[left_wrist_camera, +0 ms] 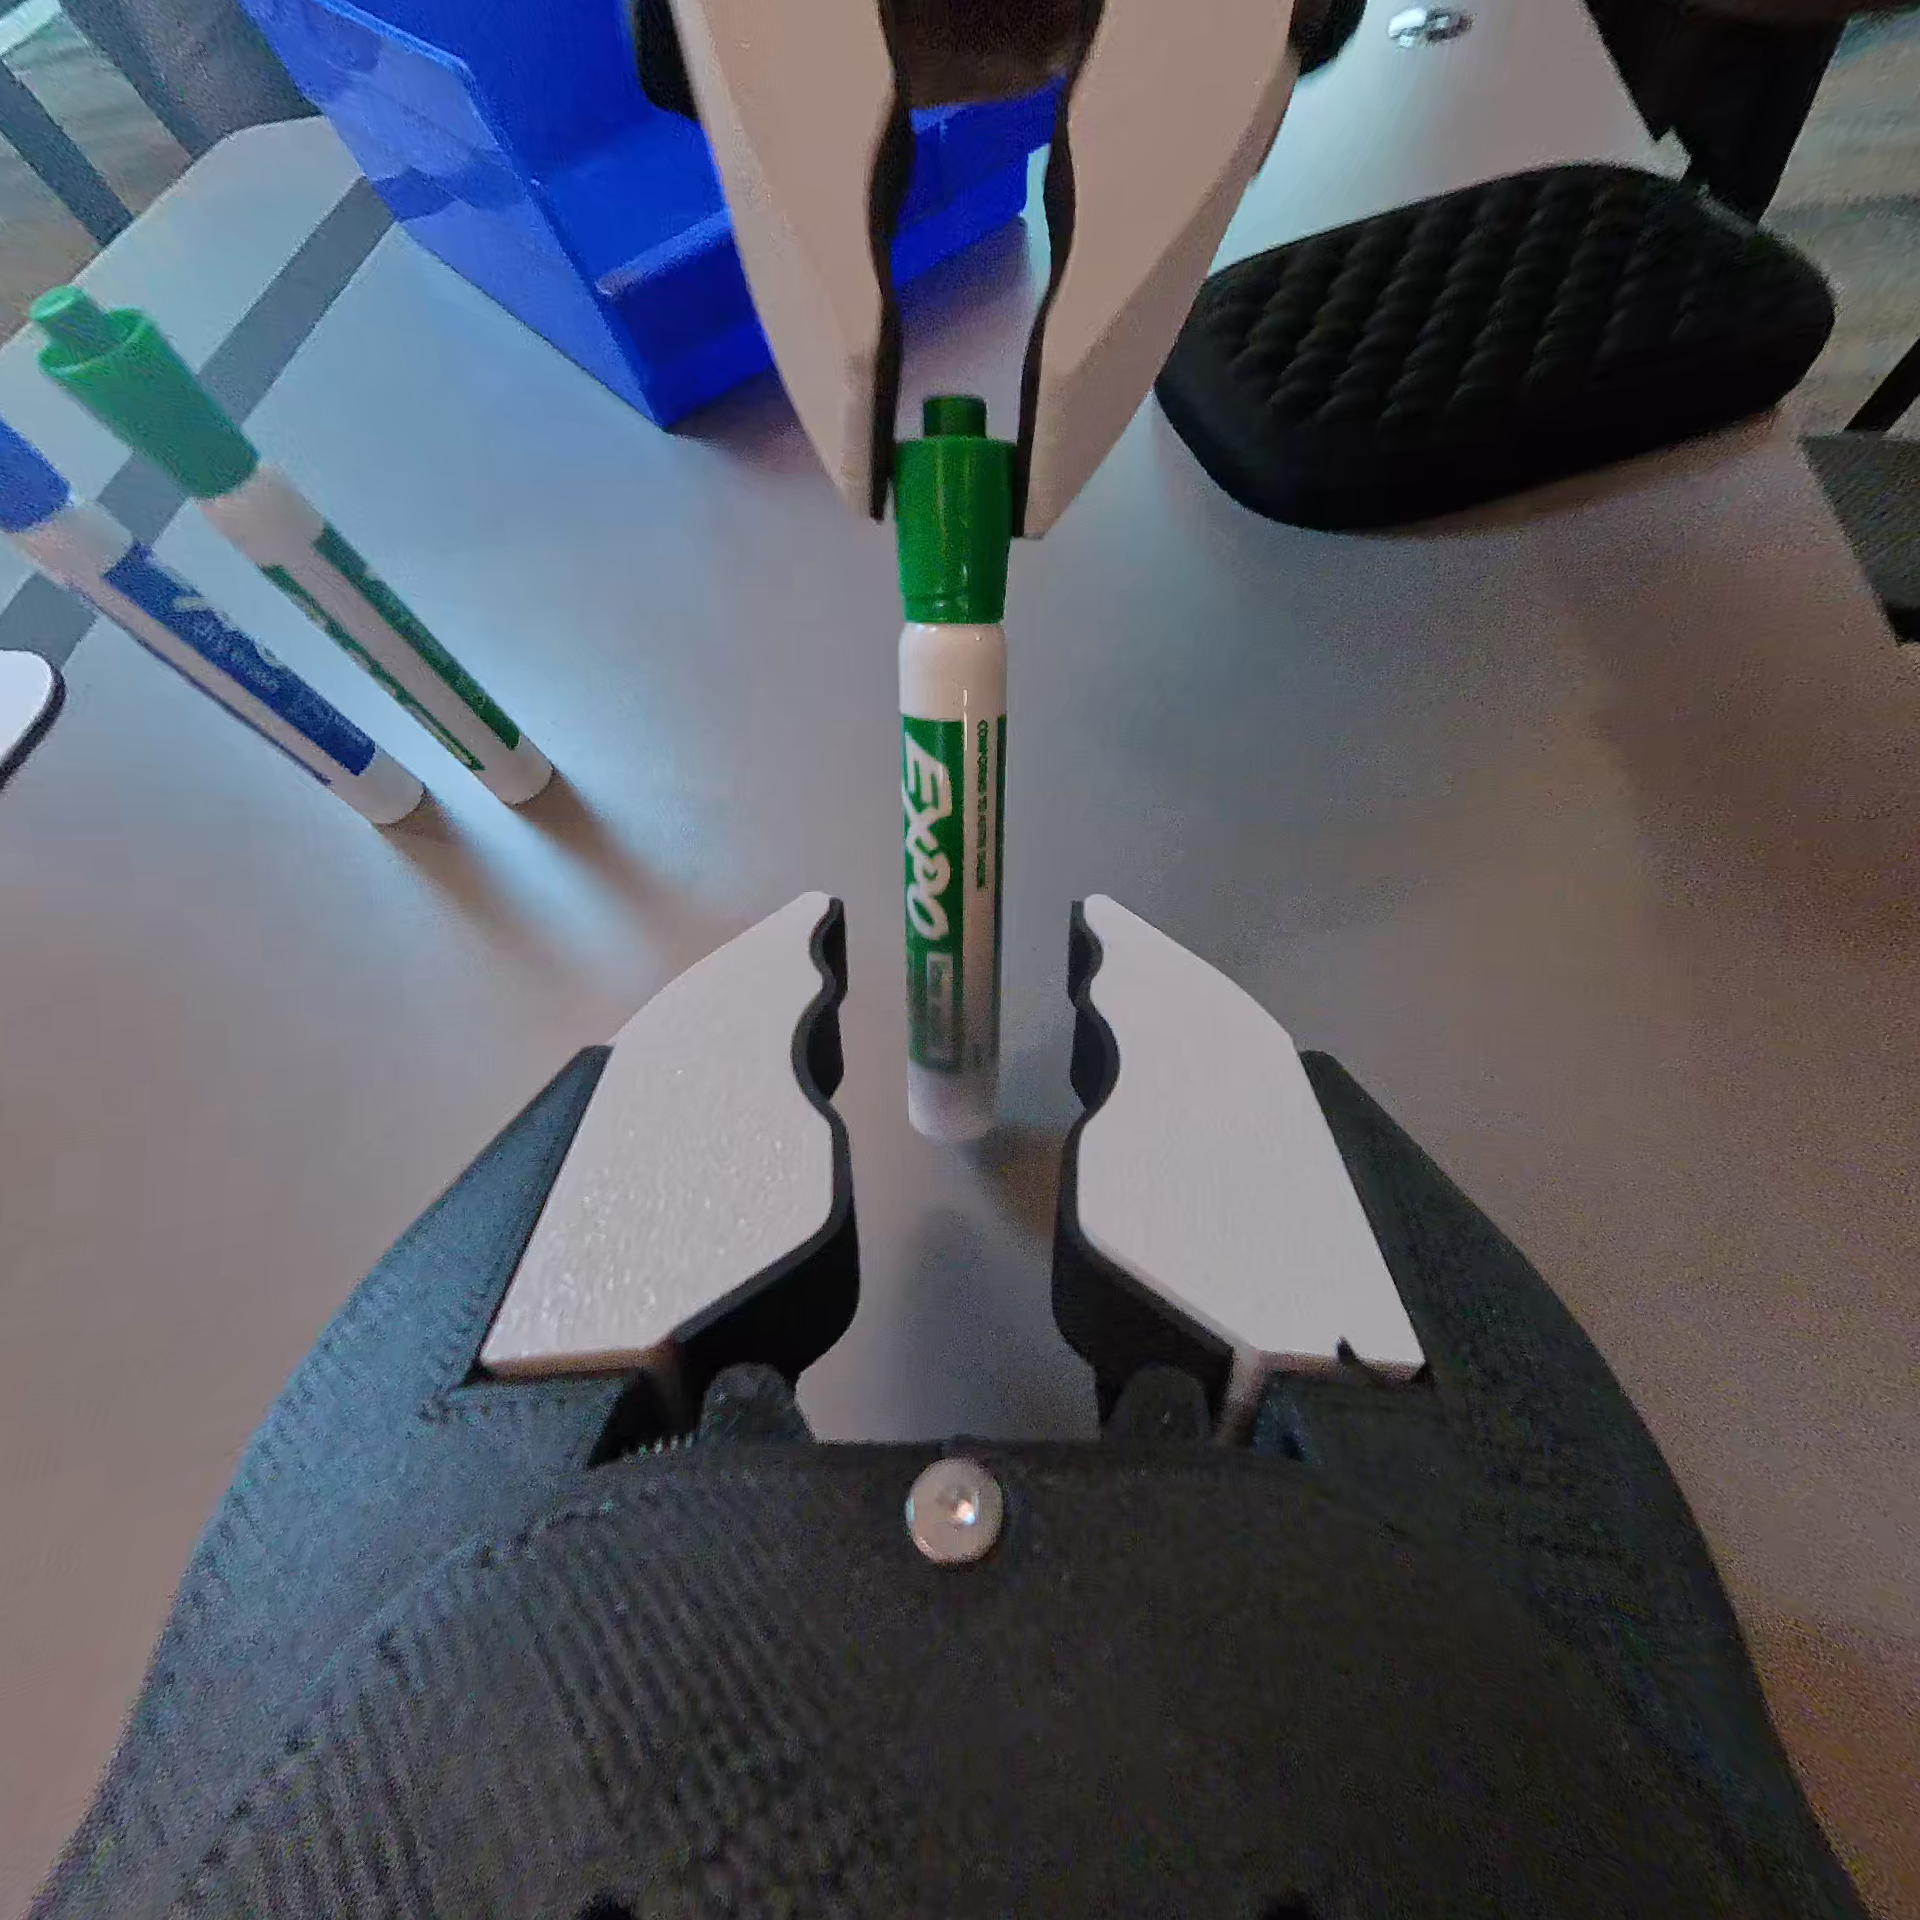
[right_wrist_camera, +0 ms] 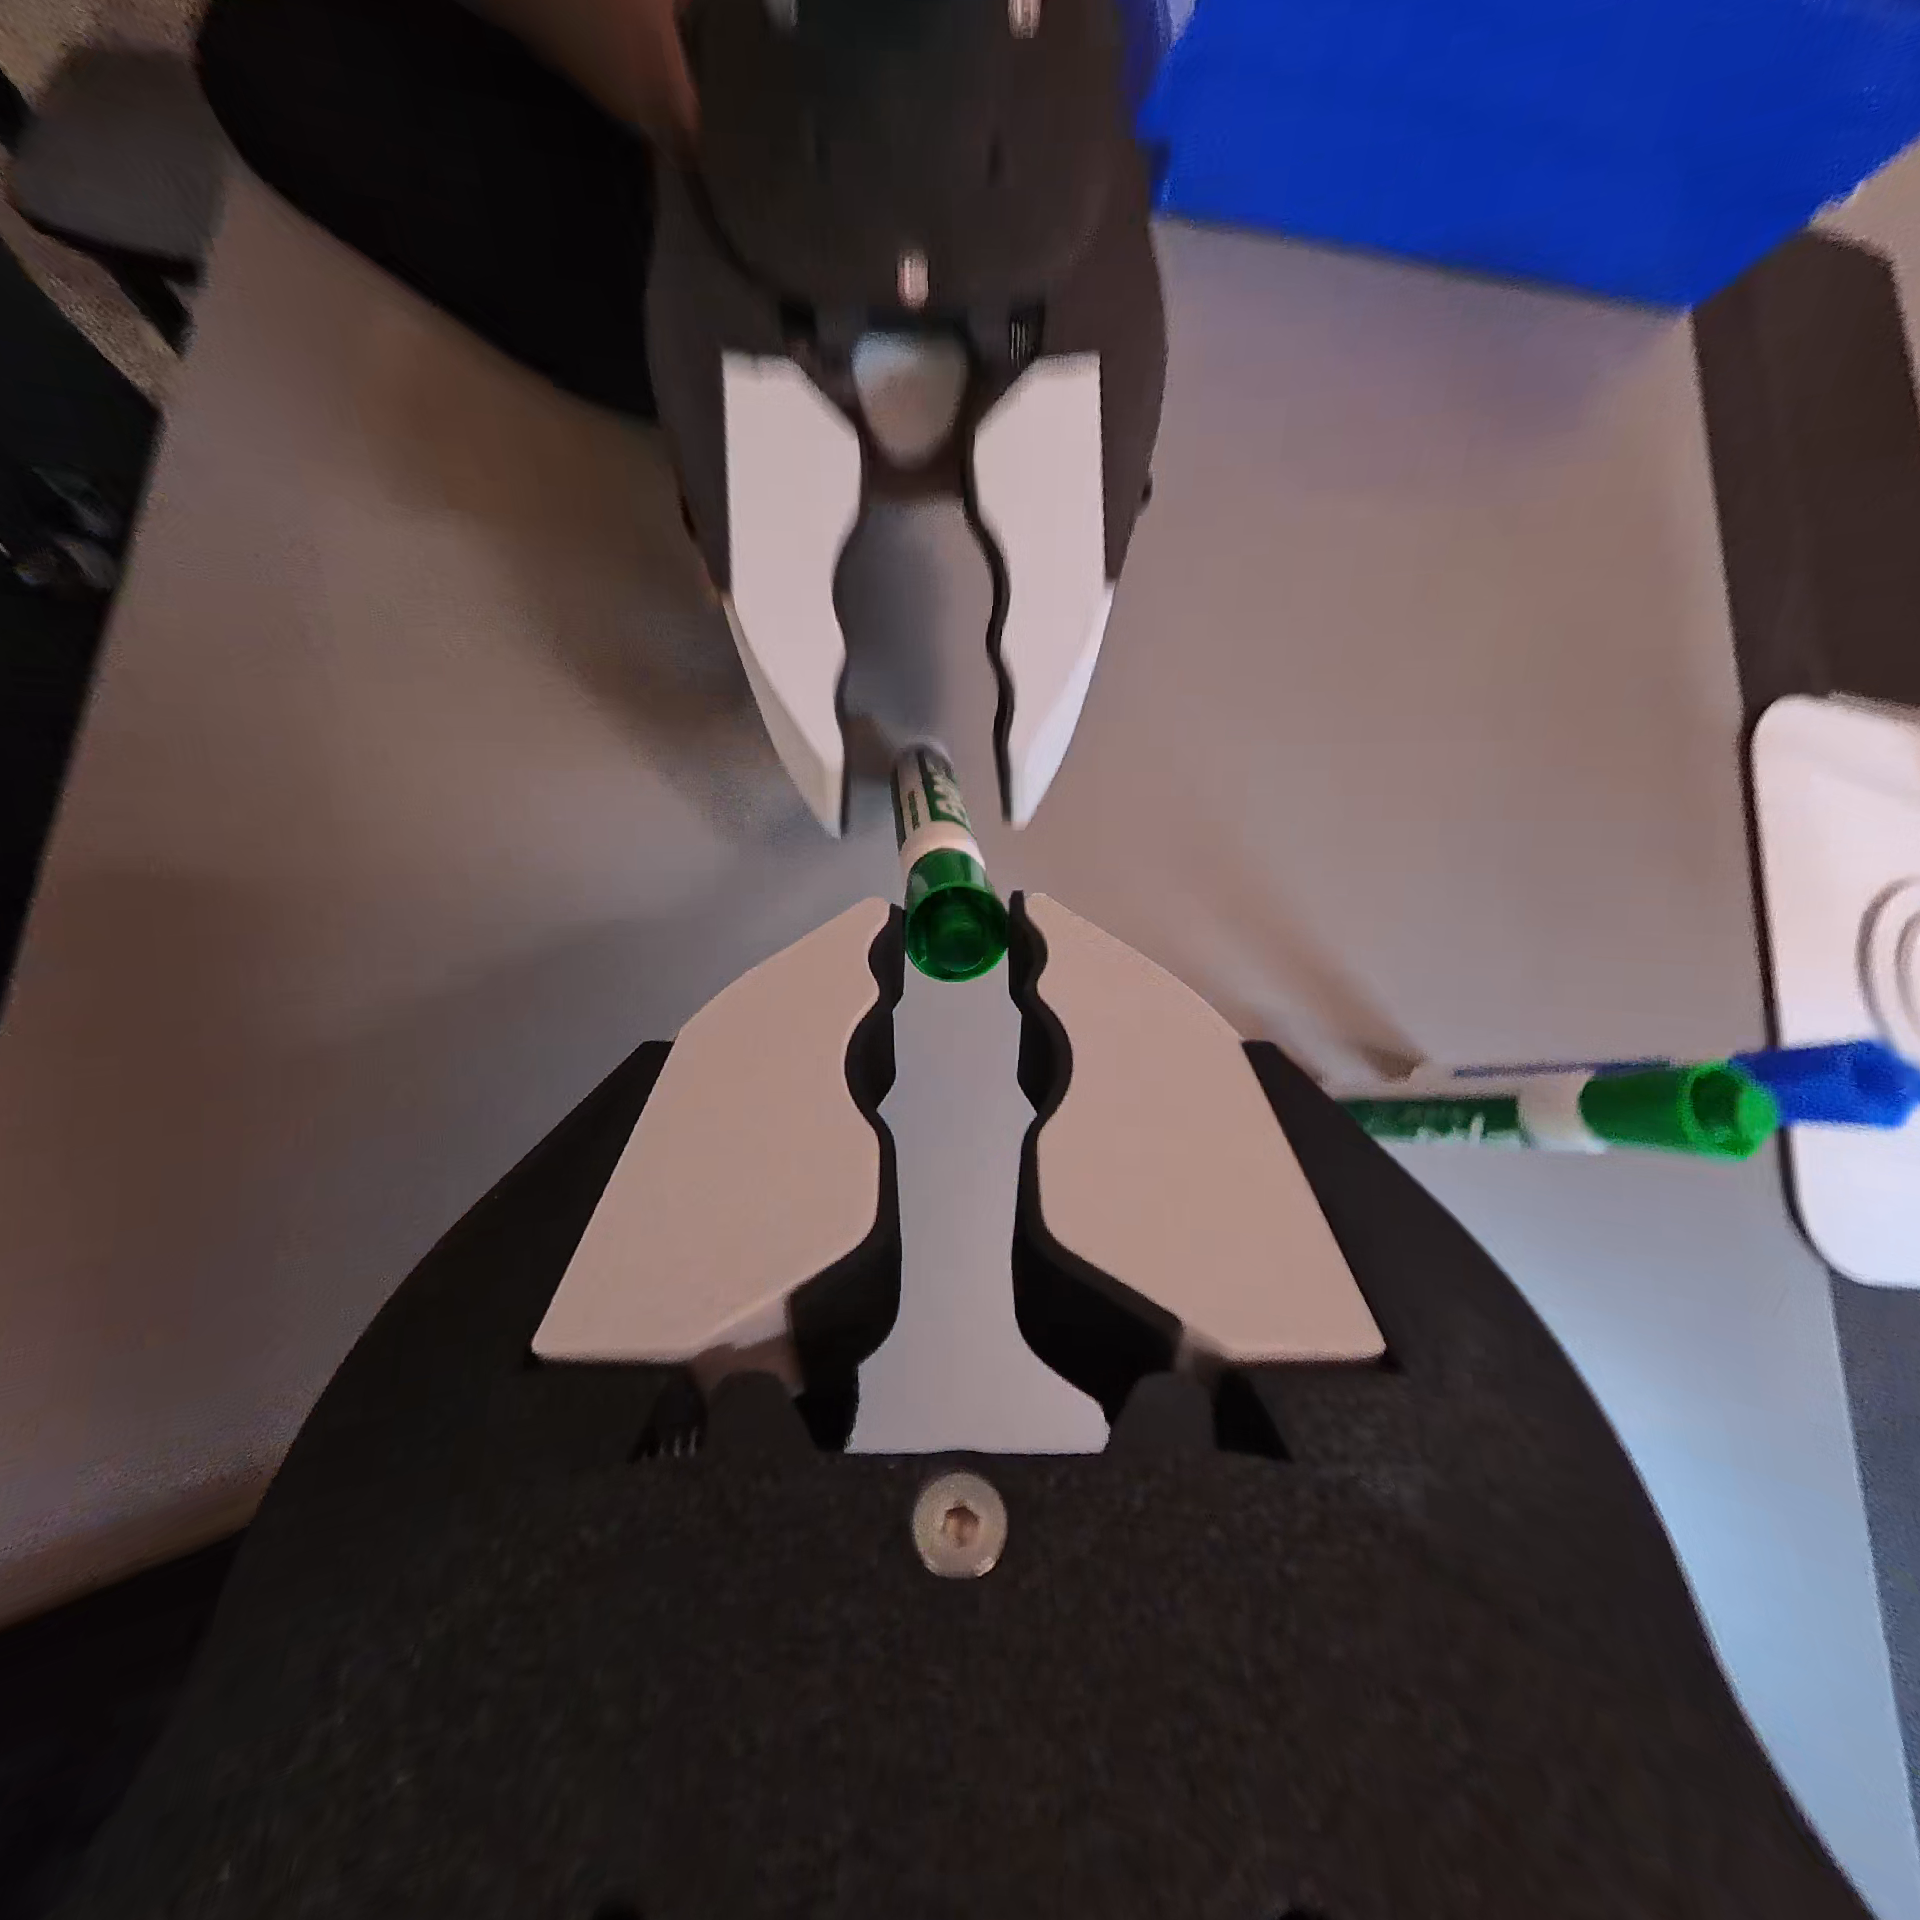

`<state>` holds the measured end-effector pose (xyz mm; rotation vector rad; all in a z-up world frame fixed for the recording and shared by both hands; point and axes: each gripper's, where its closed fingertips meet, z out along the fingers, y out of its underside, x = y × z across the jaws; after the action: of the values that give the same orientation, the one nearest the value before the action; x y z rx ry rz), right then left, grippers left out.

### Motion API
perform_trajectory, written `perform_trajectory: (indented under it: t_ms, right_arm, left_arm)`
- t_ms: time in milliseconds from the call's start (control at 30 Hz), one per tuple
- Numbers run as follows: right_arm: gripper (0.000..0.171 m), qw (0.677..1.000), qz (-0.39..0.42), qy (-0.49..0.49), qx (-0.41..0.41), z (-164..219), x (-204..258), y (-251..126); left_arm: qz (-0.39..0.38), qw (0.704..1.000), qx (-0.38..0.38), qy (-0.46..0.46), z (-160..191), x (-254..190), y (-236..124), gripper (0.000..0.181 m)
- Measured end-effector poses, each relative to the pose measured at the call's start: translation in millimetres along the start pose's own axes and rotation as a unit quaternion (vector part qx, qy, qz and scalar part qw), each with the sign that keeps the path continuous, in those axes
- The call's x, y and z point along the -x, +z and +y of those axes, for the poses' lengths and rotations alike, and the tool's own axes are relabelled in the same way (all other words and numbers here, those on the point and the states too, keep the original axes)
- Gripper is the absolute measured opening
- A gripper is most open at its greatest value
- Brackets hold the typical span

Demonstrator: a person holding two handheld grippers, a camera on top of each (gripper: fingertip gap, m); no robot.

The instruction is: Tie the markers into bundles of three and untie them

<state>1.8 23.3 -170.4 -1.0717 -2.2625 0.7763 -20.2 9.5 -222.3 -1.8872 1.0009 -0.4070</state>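
A green-capped white marker (left_wrist_camera: 951, 831) lies along the line between my two grippers over the grey table (left_wrist_camera: 1455, 935). My right gripper (left_wrist_camera: 953, 514) reaches in from the far side and is shut on the marker's green cap (right_wrist_camera: 956, 940). My left gripper (left_wrist_camera: 956, 914) is open, its jaws on either side of the marker's white tail end without touching it. In the right wrist view the left gripper (right_wrist_camera: 925, 821) faces me, open around the marker's far end. A second green marker (left_wrist_camera: 343, 613) and a blue marker (left_wrist_camera: 208, 665) lie side by side on the table to the left.
A blue bin (left_wrist_camera: 520, 187) stands behind the right gripper. A black textured pad (left_wrist_camera: 1496, 332) lies at the back right. A white flat object (right_wrist_camera: 1849, 987) sits by the caps of the loose green marker (right_wrist_camera: 1621, 1117) and blue marker (right_wrist_camera: 1829, 1081). My hands' fingertips stand some 6 centimetres from each other.
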Motion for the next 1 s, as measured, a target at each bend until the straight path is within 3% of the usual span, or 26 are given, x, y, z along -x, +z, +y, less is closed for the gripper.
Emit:
perform_trajectory:
  t_ms: [67,300,333,433,500,600,667,833,1000]
  right_arm:
    - [0.019,0.999,-0.003,-0.001,-0.035,-18.9,-0.4,-1.2]
    - [0.02,0.972,0.028,0.072,-0.222,-60.4,-9.8,-7.7]
    - [0.026,0.968,0.039,0.082,-0.235,-61.2,-11.8,-6.8]
    - [0.033,0.961,0.047,0.099,-0.254,-61.5,-10.2,0.6]
    - [0.02,0.957,0.053,0.098,-0.269,-64.7,-9.7,2.1]
    - [0.02,0.957,0.057,0.1,-0.265,-65.4,-15.0,0.0]
    - [0.02,0.956,0.059,0.118,-0.264,-62.6,-28.4,-6.9]
    - [0.02,0.959,0.124,0.163,-0.196,-21.5,-85.9,3.4]
    - [0.02,0.949,0.142,0.195,-0.204,-7.6,-103.8,24.1]
  left_arm:
    - [-0.02,0.999,0.001,0.024,-2.9,2.5,3.9,0.022]
    - [-0.025,0.997,-0.079,-0.01,-25.2,5.1,-4.9,0.019]
    - [-0.023,0.995,-0.091,-0.017,-28.6,5.9,-7.0,0.019]
    - [-0.028,0.994,-0.105,-0.016,-34.6,7.0,-8.6,0.019]
    - [-0.029,0.994,-0.105,-0.013,-36.3,6.3,-6.4,0.019]
    - [-0.052,0.992,-0.115,-0.016,-38.4,12.8,-7.0,0.02]
    - [-0.073,0.988,-0.128,-0.04,-37.8,24.3,-12.7,0.032]
    - [-0.155,0.971,-0.17,-0.068,-38.7,58.8,-40.5,0.036]
    - [-0.228,0.953,-0.189,-0.062,-34.7,78.4,-63.2,0.033]
